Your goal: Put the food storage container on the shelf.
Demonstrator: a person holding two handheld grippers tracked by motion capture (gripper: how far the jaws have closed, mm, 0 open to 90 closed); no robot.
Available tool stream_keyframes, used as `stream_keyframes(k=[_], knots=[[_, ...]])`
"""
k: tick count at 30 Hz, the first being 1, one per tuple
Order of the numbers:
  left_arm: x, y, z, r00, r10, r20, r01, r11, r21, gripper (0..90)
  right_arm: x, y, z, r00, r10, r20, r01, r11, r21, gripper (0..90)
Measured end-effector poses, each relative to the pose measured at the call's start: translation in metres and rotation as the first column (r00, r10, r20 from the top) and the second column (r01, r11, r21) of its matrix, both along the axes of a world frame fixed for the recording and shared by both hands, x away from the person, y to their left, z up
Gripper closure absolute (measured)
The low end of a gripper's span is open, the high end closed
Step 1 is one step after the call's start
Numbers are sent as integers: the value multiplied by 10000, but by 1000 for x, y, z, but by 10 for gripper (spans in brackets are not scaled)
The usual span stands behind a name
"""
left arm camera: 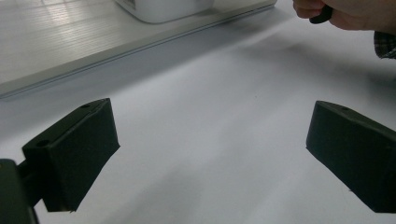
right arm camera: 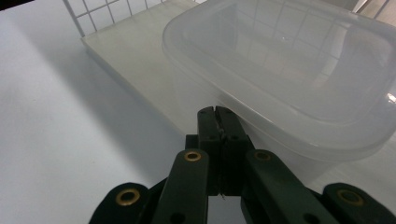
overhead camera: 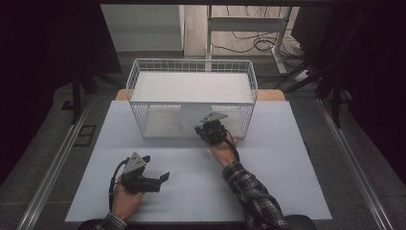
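- Right gripper [overhead camera: 203, 129] sits at the near open side of the white wire basket [overhead camera: 139, 84]; in its own view we see the jaws pressed together with nothing between them.
- Its tips are right by the near rim of a translucent plastic container [right arm camera: 289, 79]. We can't tell whether they touch it.
- The container stands low inside the basket, on the pale board [right arm camera: 140, 79] that forms its floor. In the high view it reads as a pale block [overhead camera: 191, 122] just left of the gripper.
- Our guess: closed jaws at the rim mean a nudge or a hook on the lip, not a pinch, since the container looks too wide for a plain squeeze.
- Left gripper [overhead camera: 155, 179] is parked on the near left of the light table [overhead camera: 287, 182], well apart from the basket. Its jaws are spread wide, bare table between them in its own view.
- Probably waiting, ready to take the container once it's out.
- Edges: the board's near edge makes a small step down to the table, so a container dragged out could catch or tip there.
- The wire mesh side [right arm camera: 93, 14] lies left of the container in the right gripper view, with little slack that way.
- Room: the table near the basket is open, plenty of space to pull straight toward the person.
- The right forearm's plaid sleeve [overhead camera: 251, 191] crosses the near right, so the left side is freer for a set-down.
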State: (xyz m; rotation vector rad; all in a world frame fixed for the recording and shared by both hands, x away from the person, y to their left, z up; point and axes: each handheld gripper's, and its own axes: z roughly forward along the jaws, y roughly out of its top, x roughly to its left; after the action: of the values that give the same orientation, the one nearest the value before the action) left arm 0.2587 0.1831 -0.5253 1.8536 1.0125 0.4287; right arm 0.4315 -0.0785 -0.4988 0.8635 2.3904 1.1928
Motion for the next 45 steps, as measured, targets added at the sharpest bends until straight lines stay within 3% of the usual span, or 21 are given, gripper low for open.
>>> stream_keyframes(k=[14, 24, 34, 45], knots=[[1, 1, 0, 10000, 28, -46, -28, 10000, -72, 16, 6, -1, -3, 9999, -141, -96, 142, 9998, 151, 888], [1, 3, 0, 10000, 90, 27, -89, 9997, -235, 17, -3, 2, 3, 9998, 77, -181, -72, 9996, 259, 642], [1, 2, -1, 10000, 68, 38, -68, 9998, -204, 17, -13, -3, 9, 9994, 241, -256, -231, 9990, 375, 453], [2, 0, -1, 9999, -47, 158, 49, 9999, -127, 22, -24, -11, 18, 9972, 630, -401, -612, 9971, 446, 369]])
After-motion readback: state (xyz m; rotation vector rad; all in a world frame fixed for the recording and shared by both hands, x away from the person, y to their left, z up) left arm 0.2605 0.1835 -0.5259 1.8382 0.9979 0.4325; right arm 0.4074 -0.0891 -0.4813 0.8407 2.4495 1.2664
